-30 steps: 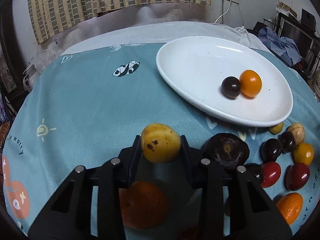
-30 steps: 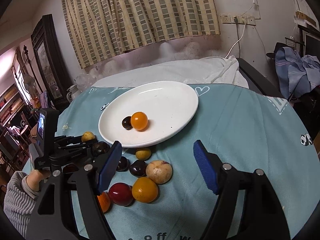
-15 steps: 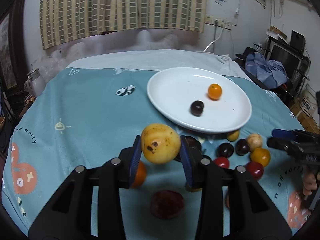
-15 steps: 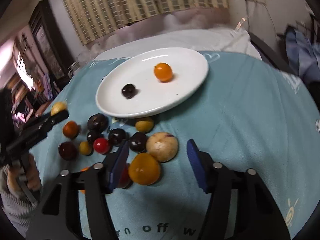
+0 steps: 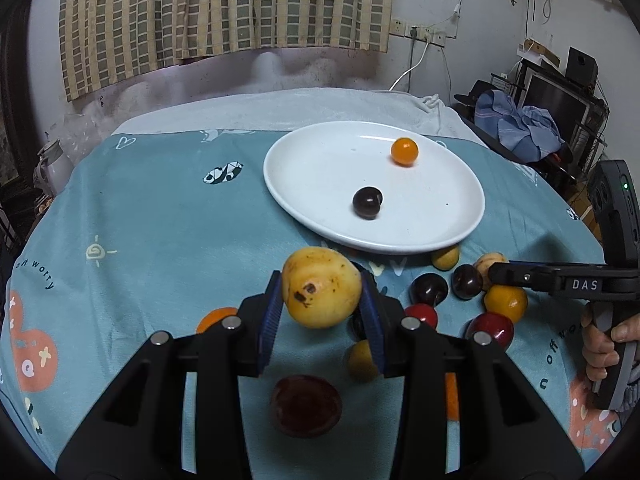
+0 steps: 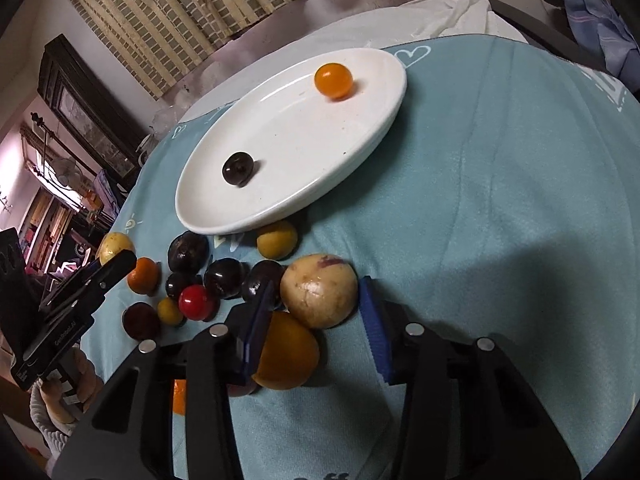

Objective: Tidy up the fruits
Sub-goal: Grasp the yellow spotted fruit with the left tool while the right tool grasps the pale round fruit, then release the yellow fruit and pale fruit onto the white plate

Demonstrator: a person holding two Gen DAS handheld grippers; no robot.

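Bare cloth (image 6: 500, 200) right of plate (image 6: 384, 128); left tongs (image 5: 320, 304) grip loquat (image 5: 320, 286); right tongs (image 6: 316, 312) closing around pale fruit (image 6: 318, 296).

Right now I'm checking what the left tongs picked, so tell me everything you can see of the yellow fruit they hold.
The yellow fruit is roundish and slightly pear-shaped, with smooth matte yellow skin, brown speckles and one dark brown blemish facing the camera. It looks whole and firm. The left tongs clamp it between blue pads on its two sides, above the teal cloth and short of the white plate. Only the pads seem to touch it. From the right wrist it shows small, beyond the left tongs' tips.
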